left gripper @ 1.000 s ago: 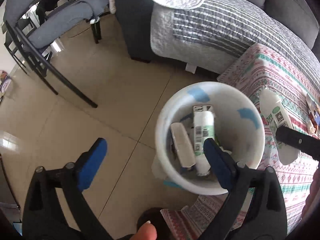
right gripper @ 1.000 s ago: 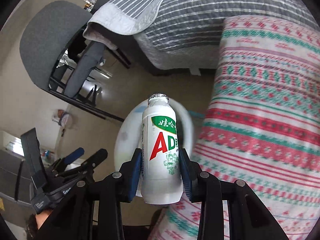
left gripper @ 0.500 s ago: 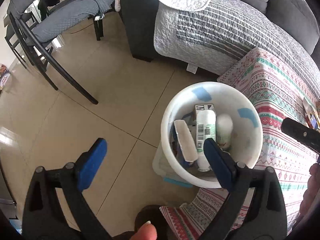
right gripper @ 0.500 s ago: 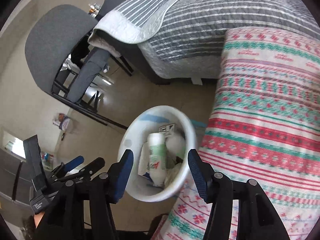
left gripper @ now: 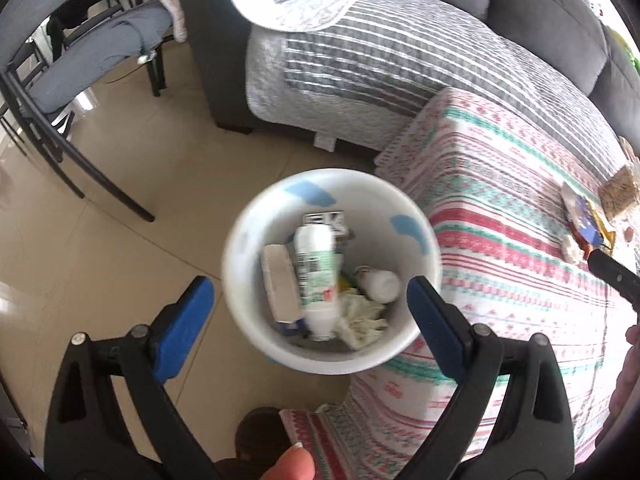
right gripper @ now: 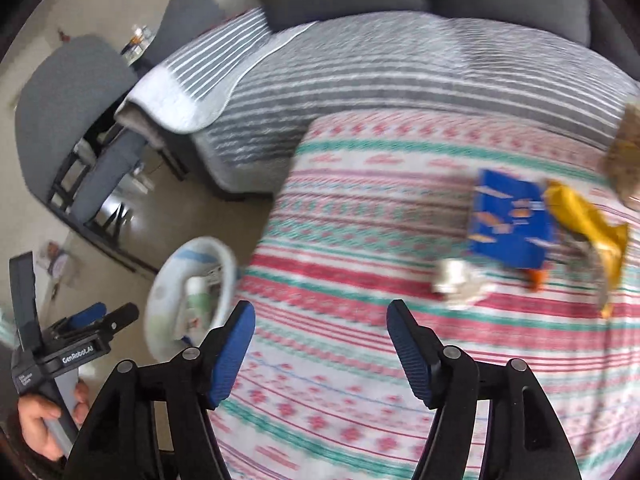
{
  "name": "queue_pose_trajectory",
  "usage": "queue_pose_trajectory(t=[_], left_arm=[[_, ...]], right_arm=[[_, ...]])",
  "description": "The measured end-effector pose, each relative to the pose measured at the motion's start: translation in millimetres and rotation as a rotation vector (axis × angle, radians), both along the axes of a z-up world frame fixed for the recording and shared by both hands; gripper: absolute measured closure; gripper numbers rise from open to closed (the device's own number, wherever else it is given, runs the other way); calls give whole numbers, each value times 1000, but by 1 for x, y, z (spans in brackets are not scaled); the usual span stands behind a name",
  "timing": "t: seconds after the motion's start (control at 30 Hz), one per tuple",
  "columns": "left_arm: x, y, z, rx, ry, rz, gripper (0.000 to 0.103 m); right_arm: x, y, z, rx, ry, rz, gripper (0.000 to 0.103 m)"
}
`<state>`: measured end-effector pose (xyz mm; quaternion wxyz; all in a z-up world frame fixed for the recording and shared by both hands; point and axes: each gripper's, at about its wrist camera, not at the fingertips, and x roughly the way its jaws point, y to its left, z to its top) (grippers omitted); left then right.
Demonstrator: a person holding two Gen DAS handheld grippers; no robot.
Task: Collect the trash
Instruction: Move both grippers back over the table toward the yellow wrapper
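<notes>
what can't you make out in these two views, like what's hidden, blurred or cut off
- Left wrist view: the bin is smeared by motion; the bottle label can't be read, and trash beneath it is covered.
- Left wrist view: the right gripper is cut by the right edge.
- Right wrist view: motion blur keeps the blue packet print, yellow wrapper and crumpled white piece unidentifiable.
- Right wrist view: a tan item is cut by the right edge.
</notes>
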<state>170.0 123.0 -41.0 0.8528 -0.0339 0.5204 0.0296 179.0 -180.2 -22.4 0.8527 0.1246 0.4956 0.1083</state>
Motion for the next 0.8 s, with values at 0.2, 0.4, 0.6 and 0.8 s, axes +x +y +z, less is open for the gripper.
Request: queue_pose_trajectory(t=[0.2,0.4,0.6,0.8], left_arm=[[3,-48,7,-21,-10,-61,6],[9,-110,12,-52,-20,-138,6],[21,-184,9,-60,-14,-239,6],[46,-254,6,-14,-13,-366,6]], right_arm=[[-12,-69,2,13,-6,-121,31],[-17,-134,-4,-20,9,-249,30],[-27,-191,-15,0,38,-348,30],[-35,-241,-30,29,65,-461,30]])
